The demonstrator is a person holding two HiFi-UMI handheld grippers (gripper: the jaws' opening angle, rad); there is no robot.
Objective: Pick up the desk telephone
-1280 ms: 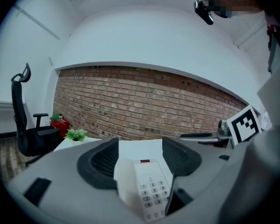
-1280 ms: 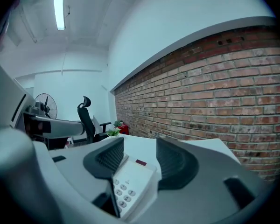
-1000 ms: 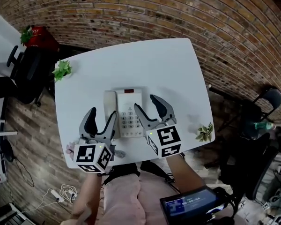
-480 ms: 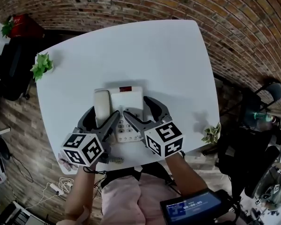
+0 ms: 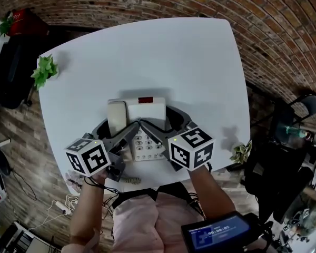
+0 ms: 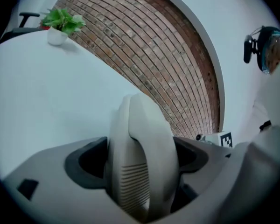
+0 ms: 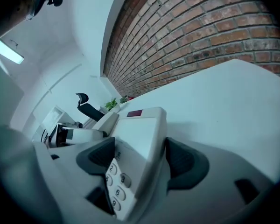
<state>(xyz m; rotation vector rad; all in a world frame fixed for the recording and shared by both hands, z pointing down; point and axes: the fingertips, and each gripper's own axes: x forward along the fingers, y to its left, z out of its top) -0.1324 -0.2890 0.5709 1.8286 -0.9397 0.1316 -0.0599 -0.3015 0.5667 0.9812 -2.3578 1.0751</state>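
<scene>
A white desk telephone [image 5: 146,109] lies on the white table [image 5: 163,57], its handset [image 5: 116,115] in the cradle on its left side. My left gripper [image 5: 118,124] straddles the handset [image 6: 140,153], one dark pad on each side; its jaws have just been opening and I see no press. My right gripper [image 5: 158,117] straddles the phone's body [image 7: 140,129]. One finger [image 7: 100,155] reaches over the keypad and the other pad [image 7: 182,160] sits beside the right edge. These jaws have just closed a little, and no firm grip shows. The phone rests flat.
The coiled cord [image 5: 127,180] lies at the table's near edge. Small potted plants stand at the left edge [image 5: 43,70] and the right corner [image 5: 241,152]. Office chairs [image 5: 10,73] [image 5: 300,109] stand on the brick-patterned floor around the table. A lit screen [image 5: 221,233] is at my waist.
Both grippers have come down and forward from above the phone's near end. Their jaws now stand wider and lie around the handset and the body. The phone has not moved.
</scene>
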